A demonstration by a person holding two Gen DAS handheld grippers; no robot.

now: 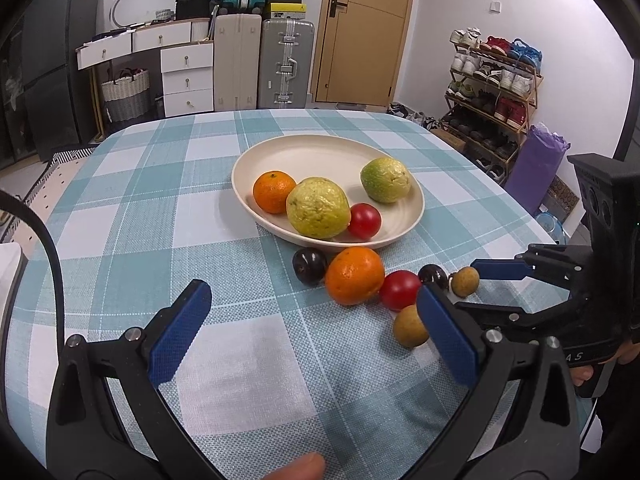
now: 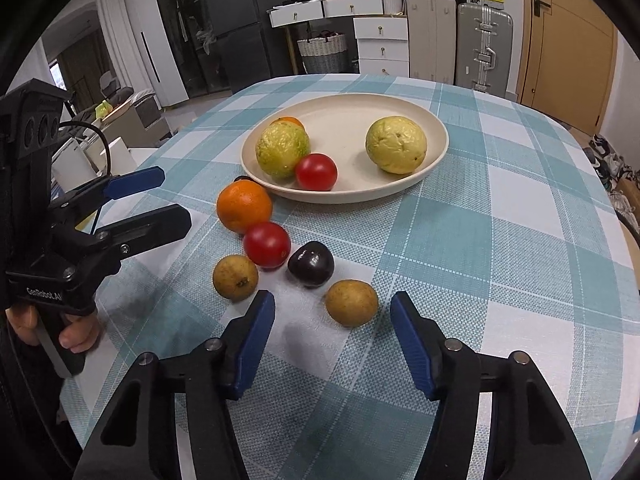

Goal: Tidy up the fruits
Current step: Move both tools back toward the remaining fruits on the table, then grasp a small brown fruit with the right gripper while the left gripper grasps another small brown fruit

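Note:
A cream plate holds two yellow-green guavas, an orange and a red tomato. In front of it on the checked cloth lie an orange, a red tomato, two dark plums and two brown longans. My left gripper is open and empty, near the table's front. My right gripper is open, its fingers either side of the nearest longan, apart from it.
The table has a teal and white checked cloth. Behind it stand suitcases, white drawers, a door and a shoe rack. A purple mat leans at the right.

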